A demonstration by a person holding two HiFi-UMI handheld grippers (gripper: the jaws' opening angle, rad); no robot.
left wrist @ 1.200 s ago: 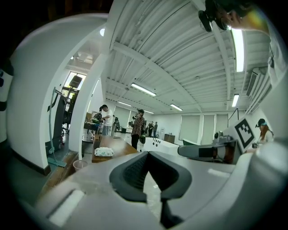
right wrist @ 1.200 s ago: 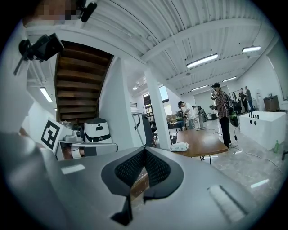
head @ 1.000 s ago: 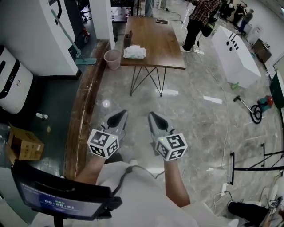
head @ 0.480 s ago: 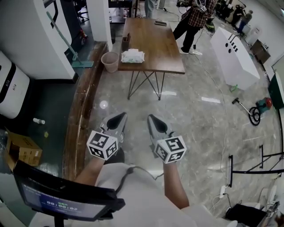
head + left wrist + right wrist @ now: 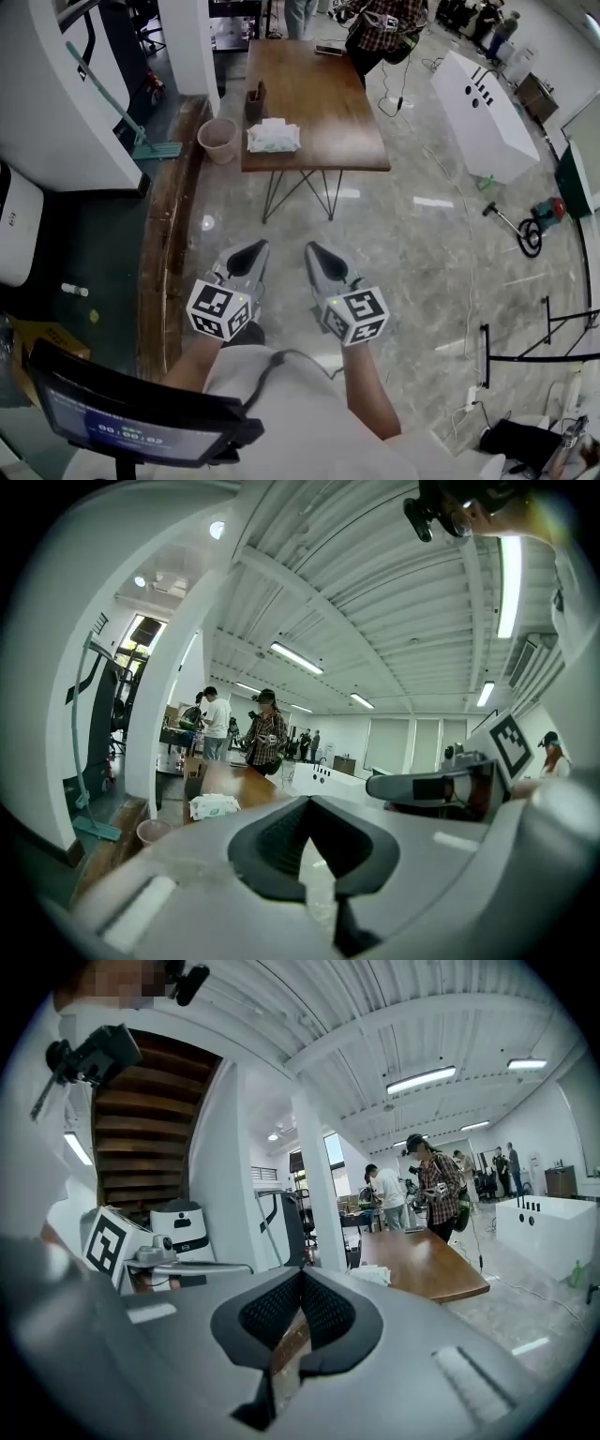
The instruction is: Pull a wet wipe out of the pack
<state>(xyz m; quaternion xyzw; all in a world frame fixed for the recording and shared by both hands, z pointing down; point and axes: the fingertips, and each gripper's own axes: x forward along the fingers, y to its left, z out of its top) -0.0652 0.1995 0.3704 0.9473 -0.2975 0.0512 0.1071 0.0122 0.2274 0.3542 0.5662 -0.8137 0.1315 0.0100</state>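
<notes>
Both tools were held low over the marble floor (image 5: 412, 244), side by side and apart from each other. The left gripper (image 5: 249, 251) was seen clenched, its pads met at the tip with nothing between them. The right gripper (image 5: 313, 253) was likewise closed and empty. The wet wipe pack (image 5: 273, 137) was found well ahead of them, lying on the near left part of the wooden table (image 5: 323, 103), with a dark pen holder (image 5: 253, 99) just beyond it and a pink bin (image 5: 217, 141) on the floor beside the table's left edge. A person in a checked shirt (image 5: 380, 21) was seen at the table's far end. The task was judged to be in its approach, with the pack not yet reached and no wipe yet drawn. Several failures could be foreseen. If the jaws were not opened before the pack was met, it would be pushed along the smooth wood and not pinched. If the pack were not pinned by one gripper while the other pulled, the light pack would probably be lifted together with the wipe. If too much were pinched, several sheets could be dragged out at once. The pen holder could be knocked over by a wide reach, and the table's thin legs (image 5: 281, 187) or the wooden ledge (image 5: 164, 244) at the left could be struck on the way.
</notes>
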